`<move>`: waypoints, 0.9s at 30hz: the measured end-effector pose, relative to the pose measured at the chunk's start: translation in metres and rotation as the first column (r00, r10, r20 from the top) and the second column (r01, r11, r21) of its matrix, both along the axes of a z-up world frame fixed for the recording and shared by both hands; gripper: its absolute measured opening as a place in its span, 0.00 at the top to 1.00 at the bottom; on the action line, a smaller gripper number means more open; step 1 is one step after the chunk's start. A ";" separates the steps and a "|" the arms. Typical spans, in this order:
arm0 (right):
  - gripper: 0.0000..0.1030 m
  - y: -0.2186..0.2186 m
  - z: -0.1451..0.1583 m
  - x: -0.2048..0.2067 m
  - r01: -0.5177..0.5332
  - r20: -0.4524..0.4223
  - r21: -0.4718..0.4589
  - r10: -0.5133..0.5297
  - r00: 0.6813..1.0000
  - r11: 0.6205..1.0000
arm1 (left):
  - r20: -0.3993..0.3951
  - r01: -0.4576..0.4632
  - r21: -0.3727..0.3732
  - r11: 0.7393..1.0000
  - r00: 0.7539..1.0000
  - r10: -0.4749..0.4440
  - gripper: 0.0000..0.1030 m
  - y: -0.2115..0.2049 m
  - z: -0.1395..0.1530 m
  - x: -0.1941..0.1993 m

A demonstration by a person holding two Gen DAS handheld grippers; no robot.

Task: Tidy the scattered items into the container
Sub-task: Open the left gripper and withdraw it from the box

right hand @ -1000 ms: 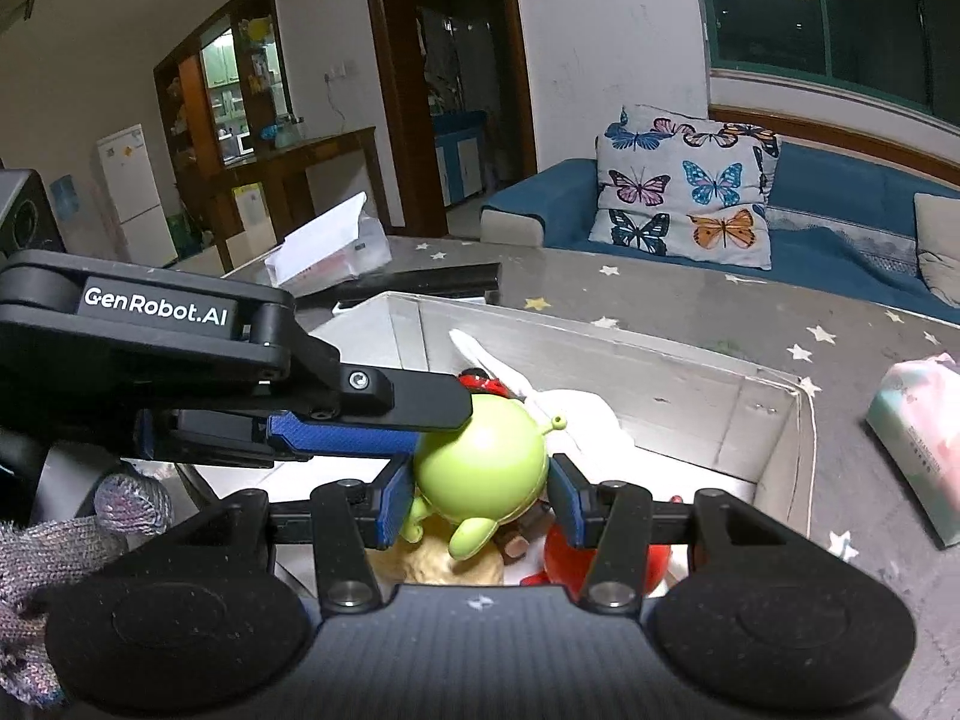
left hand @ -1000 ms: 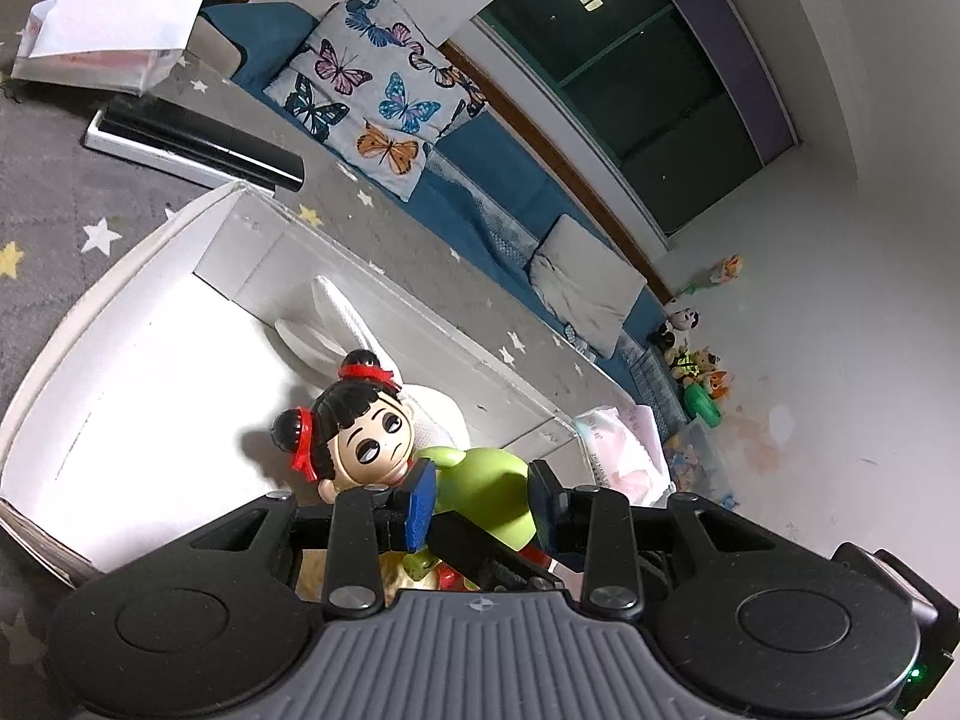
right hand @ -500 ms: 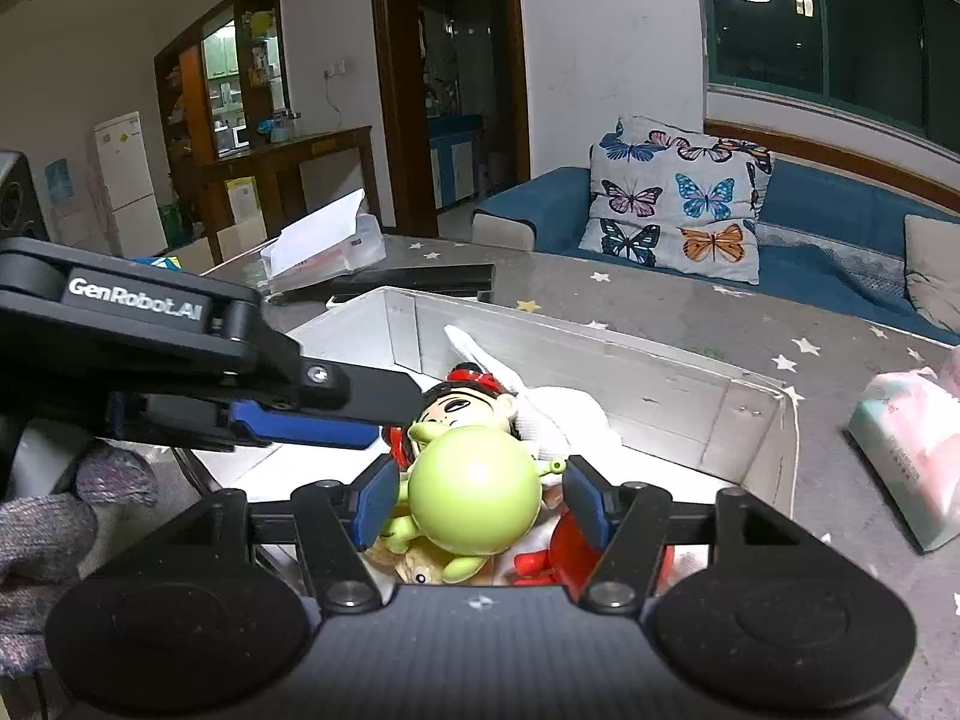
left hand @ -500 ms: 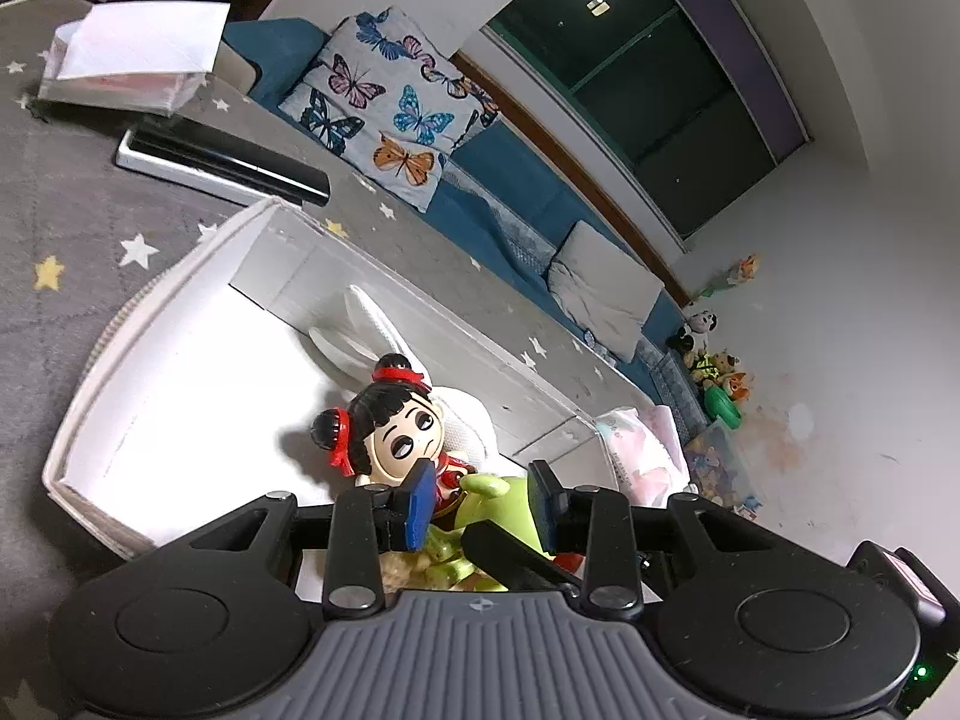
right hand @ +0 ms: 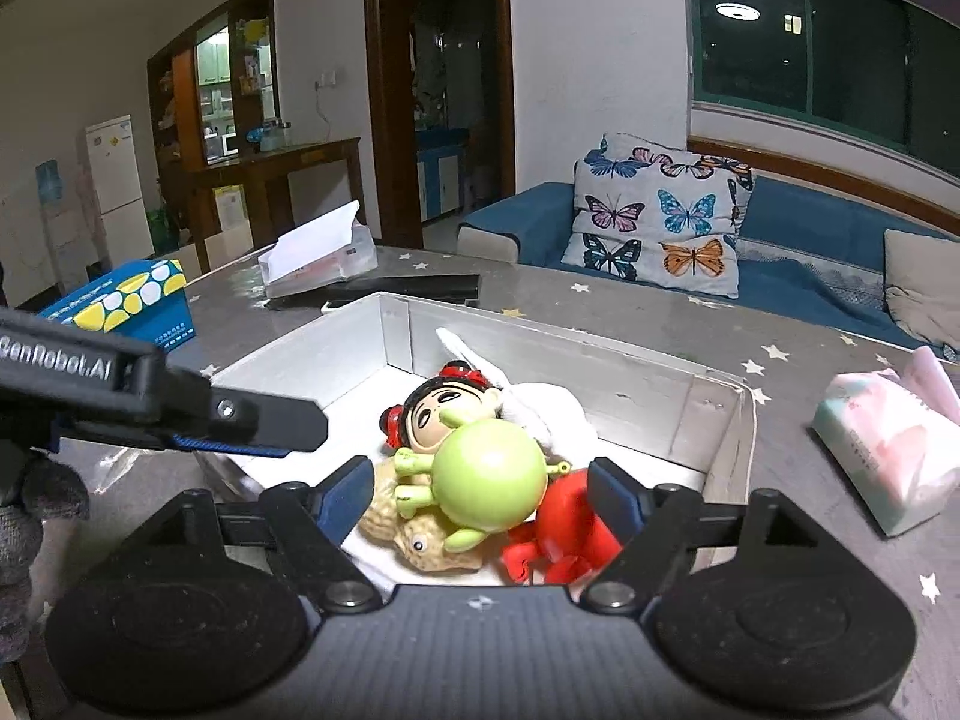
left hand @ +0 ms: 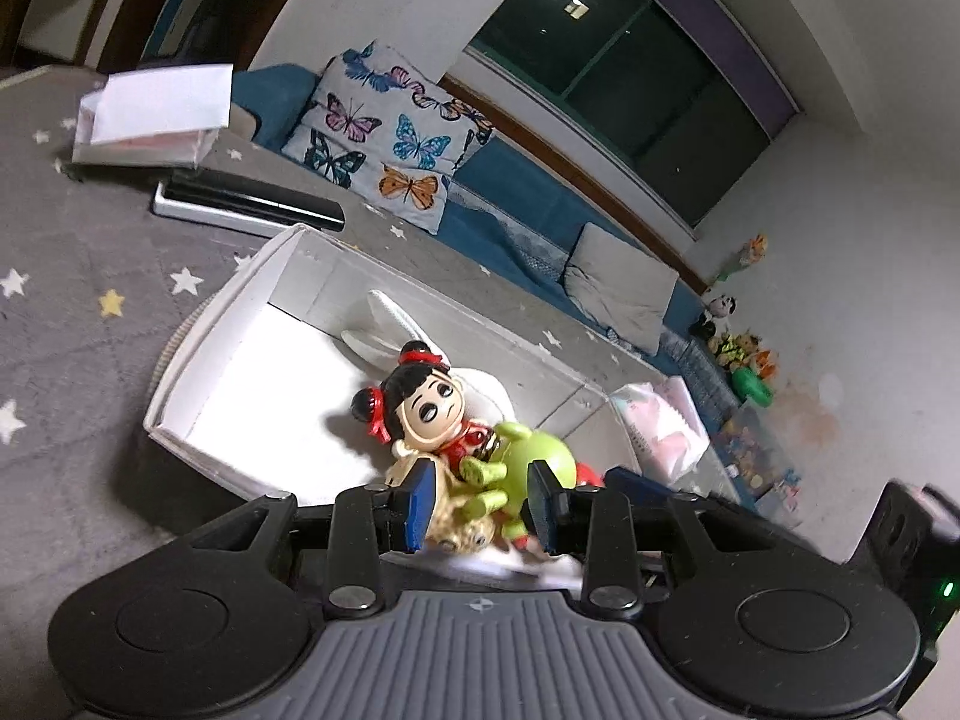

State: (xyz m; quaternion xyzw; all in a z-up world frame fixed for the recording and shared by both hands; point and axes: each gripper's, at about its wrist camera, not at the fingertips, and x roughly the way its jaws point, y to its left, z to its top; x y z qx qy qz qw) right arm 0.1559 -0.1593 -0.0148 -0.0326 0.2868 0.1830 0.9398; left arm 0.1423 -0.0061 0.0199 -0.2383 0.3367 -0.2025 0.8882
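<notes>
The counter (right hand: 630,312) wears a grey cover dotted with white and yellow stars, and the white box (right hand: 729,420) sits on it with its walls up and its far half bare. Piled at the near end are a black-haired doll (right hand: 441,411) with red hair ties, a green round toy (right hand: 489,474) lying on top, a tan figure (right hand: 426,543) beneath it, a red toy (right hand: 567,531) alongside and a white plush (right hand: 552,414) against the far wall. The right gripper (right hand: 480,501) hangs over this heap with its jaws spread wide and nothing between them. The left gripper (left hand: 477,495) reaches in from the side, jaws parted too, gripping nothing. Beyond the box lie a flat black device (right hand: 408,288) and an open tissue box (right hand: 318,252); a blue patterned carton (right hand: 129,303) stands to the left, a pastel tissue pack (right hand: 882,444) to the right. Behind, a blue sofa (right hand: 804,228) carries a butterfly cushion (right hand: 660,222) under a dark window (right hand: 810,42), and a white fridge (right hand: 114,180) stands by wooden shelving.
</notes>
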 end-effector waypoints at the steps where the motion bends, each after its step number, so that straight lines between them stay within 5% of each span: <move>1: 0.22 0.000 0.001 -0.003 -0.001 0.004 0.001 0.001 1.000 1.000 | 0.009 0.000 0.018 1.000 1.000 0.000 0.66 -0.001 0.001 -0.005; 12: 0.10 -0.004 0.008 -0.052 0.010 0.041 0.025 -0.011 0.999 1.000 | 0.071 -0.027 0.188 0.982 0.997 0.014 0.64 -0.010 0.002 -0.052; 27: 0.00 -0.002 -0.012 -0.111 0.031 0.014 0.012 -0.031 0.999 0.999 | 0.057 -0.094 0.395 0.914 0.995 0.078 0.64 -0.016 -0.018 -0.096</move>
